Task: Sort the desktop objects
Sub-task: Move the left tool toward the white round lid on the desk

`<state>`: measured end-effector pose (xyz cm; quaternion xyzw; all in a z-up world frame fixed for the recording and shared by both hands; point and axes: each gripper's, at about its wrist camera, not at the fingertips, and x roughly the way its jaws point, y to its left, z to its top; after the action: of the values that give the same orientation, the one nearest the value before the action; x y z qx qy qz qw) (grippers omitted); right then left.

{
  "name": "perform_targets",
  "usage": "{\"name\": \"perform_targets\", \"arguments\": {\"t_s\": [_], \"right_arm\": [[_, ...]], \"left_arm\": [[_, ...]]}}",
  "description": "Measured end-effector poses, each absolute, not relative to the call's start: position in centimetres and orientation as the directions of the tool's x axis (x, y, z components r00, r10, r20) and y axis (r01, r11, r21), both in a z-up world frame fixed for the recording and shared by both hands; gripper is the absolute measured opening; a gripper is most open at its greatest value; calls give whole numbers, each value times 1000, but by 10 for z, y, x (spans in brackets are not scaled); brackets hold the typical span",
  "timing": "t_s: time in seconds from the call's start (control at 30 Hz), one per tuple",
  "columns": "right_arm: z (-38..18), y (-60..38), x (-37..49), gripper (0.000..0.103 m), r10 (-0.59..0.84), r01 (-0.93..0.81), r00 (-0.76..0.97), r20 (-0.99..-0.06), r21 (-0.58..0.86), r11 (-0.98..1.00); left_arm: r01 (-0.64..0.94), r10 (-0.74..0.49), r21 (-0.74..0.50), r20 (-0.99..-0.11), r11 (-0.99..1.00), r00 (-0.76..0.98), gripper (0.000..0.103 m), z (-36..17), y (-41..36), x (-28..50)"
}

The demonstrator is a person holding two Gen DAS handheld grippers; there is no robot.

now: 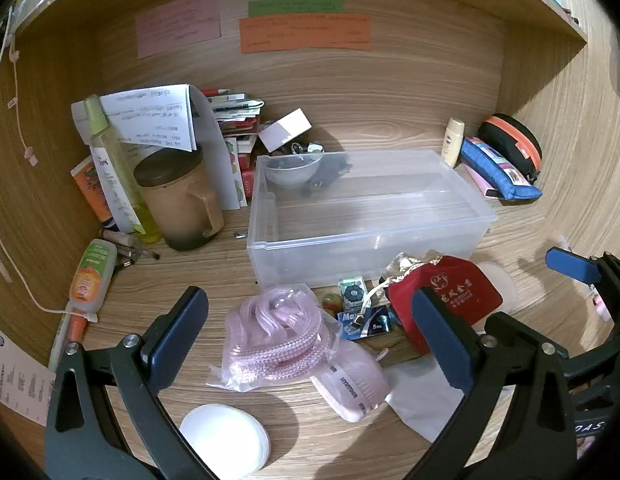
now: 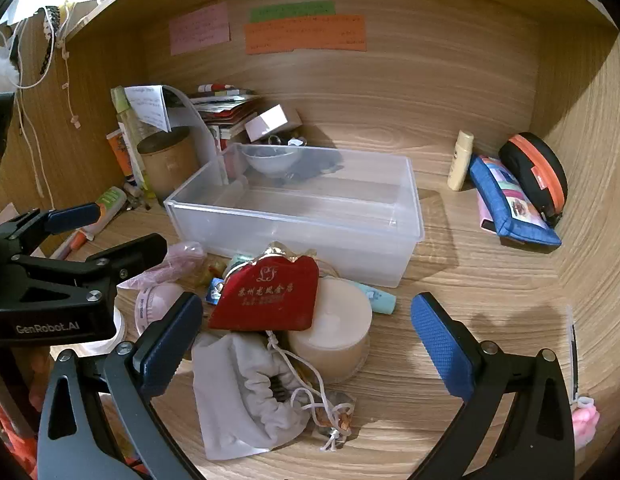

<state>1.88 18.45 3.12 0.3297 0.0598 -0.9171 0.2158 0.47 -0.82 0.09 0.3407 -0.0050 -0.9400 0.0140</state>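
A clear plastic bin (image 1: pixel 462 196) (image 2: pixel 414 200) stands mid-desk, holding only a small white bowl (image 1: pixel 294 170) (image 2: pixel 272 162) at its far corner. In front of it lies a heap: a bagged pink rope (image 1: pixel 278 332), a red pouch (image 1: pixel 454 292) (image 2: pixel 270 292), a white drawstring bag (image 2: pixel 238 392), a round beige box (image 2: pixel 338 332) and small packets (image 1: pixel 362 320). My left gripper (image 1: pixel 310 328) hangs open above the pink rope. My right gripper (image 2: pixel 306 332) is open above the red pouch and beige box. Neither holds anything.
At the left stand a brown mug (image 1: pixel 182 200), a spray bottle (image 1: pixel 118 172), tubes (image 1: pixel 90 276) and stacked papers (image 1: pixel 238 120). At the right lie a blue pencil case (image 2: pixel 510 204), a black and orange case (image 2: pixel 538 172) and a cream bottle (image 2: pixel 461 160). A white lid (image 1: pixel 224 440) lies near.
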Motion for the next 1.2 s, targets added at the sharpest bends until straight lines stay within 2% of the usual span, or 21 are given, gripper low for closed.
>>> {"name": "perform_targets", "arguments": {"t_s": [0.47, 0.93, 1.1, 1.2], "right_arm": [[30, 185, 11, 103, -394, 441, -651, -649, 100, -892], [31, 202, 13, 103, -281, 357, -726, -628, 6, -934], [22, 203, 13, 103, -264, 356, -711, -652, -11, -934], [15, 203, 15, 103, -242, 351, -709, -663, -34, -936]], "left_arm": [[33, -41, 24, -639, -999, -768, 103, 0, -15, 3], [17, 55, -116, -590, -993, -806, 103, 4, -41, 20], [0, 85, -134, -627, -991, -775, 103, -11, -51, 28], [12, 57, -102, -640, -995, -767, 103, -19, -53, 37]]}}
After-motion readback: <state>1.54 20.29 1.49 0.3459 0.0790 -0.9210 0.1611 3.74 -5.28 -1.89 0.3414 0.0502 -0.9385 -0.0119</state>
